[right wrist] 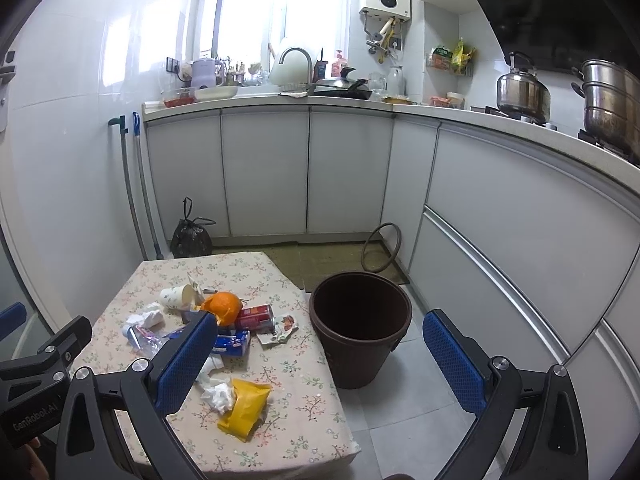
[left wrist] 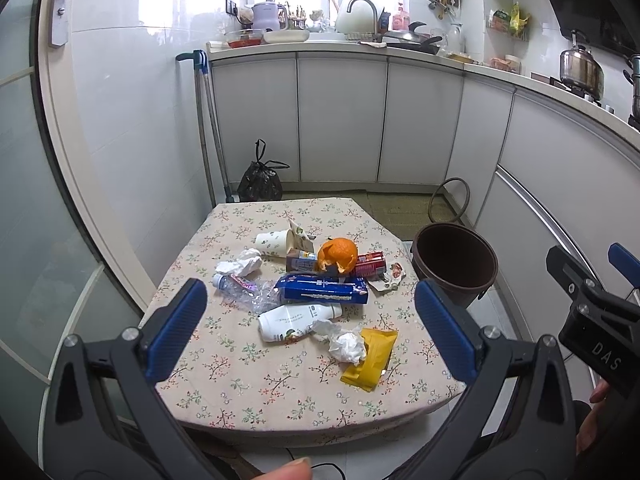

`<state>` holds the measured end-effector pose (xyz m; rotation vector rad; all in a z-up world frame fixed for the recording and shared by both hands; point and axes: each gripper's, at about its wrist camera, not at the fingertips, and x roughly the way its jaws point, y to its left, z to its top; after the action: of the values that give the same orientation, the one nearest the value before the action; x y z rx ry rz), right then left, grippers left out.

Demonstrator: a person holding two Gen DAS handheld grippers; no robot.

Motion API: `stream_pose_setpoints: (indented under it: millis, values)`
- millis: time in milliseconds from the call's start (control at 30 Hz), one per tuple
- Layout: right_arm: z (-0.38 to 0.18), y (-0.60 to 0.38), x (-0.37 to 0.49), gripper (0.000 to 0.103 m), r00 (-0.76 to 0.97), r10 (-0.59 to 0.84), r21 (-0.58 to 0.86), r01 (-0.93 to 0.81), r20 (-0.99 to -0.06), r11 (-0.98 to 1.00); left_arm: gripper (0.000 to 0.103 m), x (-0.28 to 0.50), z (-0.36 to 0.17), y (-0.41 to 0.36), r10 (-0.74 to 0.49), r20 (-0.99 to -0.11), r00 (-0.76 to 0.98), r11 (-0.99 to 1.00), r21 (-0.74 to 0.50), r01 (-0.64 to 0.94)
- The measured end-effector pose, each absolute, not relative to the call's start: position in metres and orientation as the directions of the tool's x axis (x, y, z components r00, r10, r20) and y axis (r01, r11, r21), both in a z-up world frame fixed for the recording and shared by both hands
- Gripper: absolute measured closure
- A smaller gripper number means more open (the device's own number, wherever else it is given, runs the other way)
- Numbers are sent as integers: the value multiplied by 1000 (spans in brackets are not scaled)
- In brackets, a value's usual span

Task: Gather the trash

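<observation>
both tools, left tool (left wrist: 310,330) and right tool (right wrist: 320,364), wide and holding nothing, above littered table (left wrist: 280,404) beside bin (right wrist: 360,344)

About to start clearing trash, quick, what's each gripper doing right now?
Left gripper: open, holding nothing, above the table.
Right gripper: open, holding nothing.

Left gripper (left wrist: 310,316): jaws spread wide, blue-padded fingers (left wrist: 176,330) parted with nothing between them, held level and pointing forward. Right gripper (right wrist: 320,360): likewise wide apart and unloaded, its fingers (right wrist: 454,362) level. A fingertip (left wrist: 294,468), probably the left hand's, shows at the bottom edge of the left wrist view.
</observation>
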<state>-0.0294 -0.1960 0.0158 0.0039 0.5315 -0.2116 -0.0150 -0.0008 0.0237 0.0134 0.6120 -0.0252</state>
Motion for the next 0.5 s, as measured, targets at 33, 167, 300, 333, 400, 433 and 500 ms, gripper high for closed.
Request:
stream_pose_setpoints:
  millis: [33, 167, 300, 333, 400, 433, 500]
  values:
    - [16, -196, -29, 0, 841, -199, -50, 201, -502, 978, 0, -14, 24, 0, -18, -573, 819, 1000, 4, 24]
    - [16, -195, -28, 0, 839, -199, -52, 200, -507, 978, 0, -12, 24, 3, -14, -573, 819, 1000, -6, 13]
    - [19, -194, -27, 0, 841, -196, -52, 197, -505, 979, 0, -12, 23, 5, -11, -571, 821, 1000, -8, 8]
    - [19, -193, -27, 0, 841, -196, -53, 196, -504, 979, 0, -12, 24, 6, -10, -570, 821, 1000, -9, 7]
    - [18, -193, -26, 0, 841, -193, -53, 193, -505, 980, 0, -13, 23, 6, -11, -568, 823, 1000, -9, 7]
    - [19, -192, -26, 0, 842, -191, -53, 191, -505, 980, 0, -13, 23, 6, -11, -568, 823, 1000, -8, 7]
    - [17, -192, -26, 0, 843, -189, -52, 189, -504, 981, 0, -13, 23, 7, -11, -567, 824, 1000, -8, 8]
